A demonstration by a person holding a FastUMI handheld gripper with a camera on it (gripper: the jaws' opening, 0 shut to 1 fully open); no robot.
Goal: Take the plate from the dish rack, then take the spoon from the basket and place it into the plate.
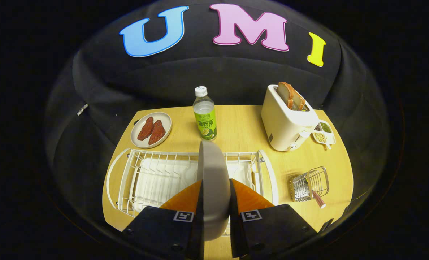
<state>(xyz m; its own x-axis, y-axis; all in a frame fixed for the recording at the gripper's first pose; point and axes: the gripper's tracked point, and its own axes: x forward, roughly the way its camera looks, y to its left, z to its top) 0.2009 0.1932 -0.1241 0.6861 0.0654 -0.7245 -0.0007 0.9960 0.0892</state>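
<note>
Grey plate (214, 187), white dish rack (156, 173) — pale wood table (243, 126).

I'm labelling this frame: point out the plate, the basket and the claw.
plate (211, 169): gripper view, its upright edge.
basket (310, 186): gripper view, wire side.
claw (216, 196): gripper view, midway between fingertips, shut on the plate.

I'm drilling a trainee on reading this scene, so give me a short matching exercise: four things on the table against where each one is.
Things:
1. grey plate
2. spoon
3. bread
4. bottle

Places:
A. in the toaster
B. in the wire basket
C. on edge, clamped in the claw, above the dish rack
D. standing beyond the rack

Pairs: 1-C, 2-B, 3-A, 4-D
</note>
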